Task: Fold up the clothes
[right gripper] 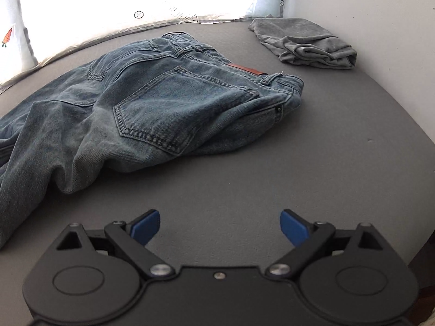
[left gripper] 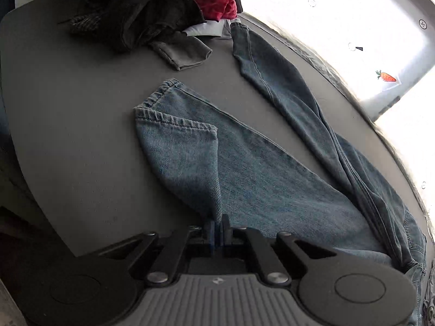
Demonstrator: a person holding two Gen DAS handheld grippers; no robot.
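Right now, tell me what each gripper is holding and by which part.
The left gripper is shut on the jeans, pinching a fold of denim on the nearer leg, below its hem. The right gripper holds nothing; its fingers stand open above the grey surface.

one pair of jeans (right gripper: 152, 100), one folded grey garment (right gripper: 304, 43), one clothes heap (left gripper: 152, 8)

Faded blue denim jeans (left gripper: 244, 168), coarse-woven with raised stitched hems, lie ahead of the jaws on a matt grey table (left gripper: 68, 125); the gripper's (right gripper: 220, 226) arms are matt black plastic with shiny metal pivots.
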